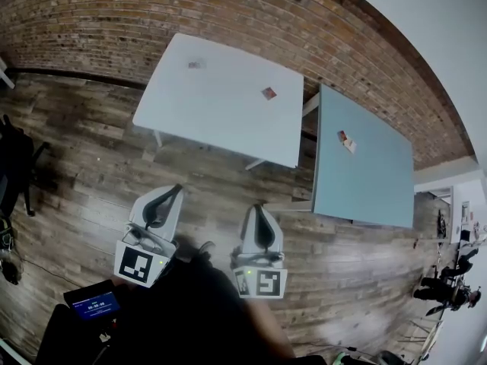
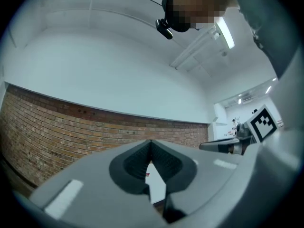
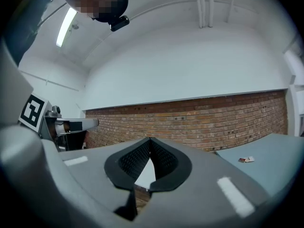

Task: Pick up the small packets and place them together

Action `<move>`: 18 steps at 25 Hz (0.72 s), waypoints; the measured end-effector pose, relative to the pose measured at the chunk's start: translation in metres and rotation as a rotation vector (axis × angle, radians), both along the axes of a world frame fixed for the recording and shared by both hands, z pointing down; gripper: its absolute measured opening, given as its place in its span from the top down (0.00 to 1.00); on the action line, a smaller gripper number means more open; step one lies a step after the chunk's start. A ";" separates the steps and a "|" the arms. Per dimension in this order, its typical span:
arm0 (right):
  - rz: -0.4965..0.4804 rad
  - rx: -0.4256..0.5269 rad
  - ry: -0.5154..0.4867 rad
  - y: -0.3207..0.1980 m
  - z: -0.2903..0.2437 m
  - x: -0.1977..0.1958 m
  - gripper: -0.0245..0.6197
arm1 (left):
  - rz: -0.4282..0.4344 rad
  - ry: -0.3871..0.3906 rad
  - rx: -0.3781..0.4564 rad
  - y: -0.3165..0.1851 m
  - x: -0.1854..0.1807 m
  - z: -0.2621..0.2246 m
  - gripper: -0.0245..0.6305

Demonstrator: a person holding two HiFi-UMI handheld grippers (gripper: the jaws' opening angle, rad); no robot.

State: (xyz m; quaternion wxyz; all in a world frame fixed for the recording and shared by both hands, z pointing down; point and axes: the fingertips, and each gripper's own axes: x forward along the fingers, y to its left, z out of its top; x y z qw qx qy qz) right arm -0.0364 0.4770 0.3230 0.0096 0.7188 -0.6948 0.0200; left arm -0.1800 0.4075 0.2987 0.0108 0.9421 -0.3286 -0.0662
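Observation:
Two small packets lie on the white table (image 1: 175, 105): one at the far left (image 1: 196, 65), one near the right edge (image 1: 268, 93). A red and white packet pair (image 1: 346, 141) rests on the blue-grey table (image 1: 380, 188) and shows again in the right gripper view as the packet pair (image 3: 247, 159). My left gripper (image 1: 176, 188) and right gripper (image 1: 259, 206) hang over the wooden floor, short of both tables. Both are shut with nothing between the jaws, as the left gripper (image 2: 151, 141) and right gripper (image 3: 150, 139) show in their own views.
A brick wall (image 1: 114, 21) runs behind the tables. A black chair (image 1: 15, 166) stands at the left. A small device with a blue screen (image 1: 93, 304) sits near my left side. People stand far off at the right (image 1: 449, 287).

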 end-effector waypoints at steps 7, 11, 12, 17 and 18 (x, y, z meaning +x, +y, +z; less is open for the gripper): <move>0.023 0.008 0.063 -0.017 -0.004 -0.016 0.96 | -0.005 -0.012 0.039 -0.015 -0.013 0.004 0.96; 0.040 0.017 0.122 -0.035 -0.005 -0.018 0.96 | -0.018 -0.049 0.080 -0.035 -0.019 0.009 0.96; 0.043 0.026 0.136 -0.041 -0.006 -0.019 0.96 | -0.024 -0.055 0.092 -0.042 -0.021 0.010 0.96; 0.033 0.031 0.169 -0.078 0.002 -0.022 0.96 | -0.064 -0.030 0.086 -0.077 -0.027 0.021 0.96; 0.033 0.018 0.158 -0.083 0.008 -0.023 0.96 | -0.072 -0.019 0.083 -0.082 -0.030 0.023 0.96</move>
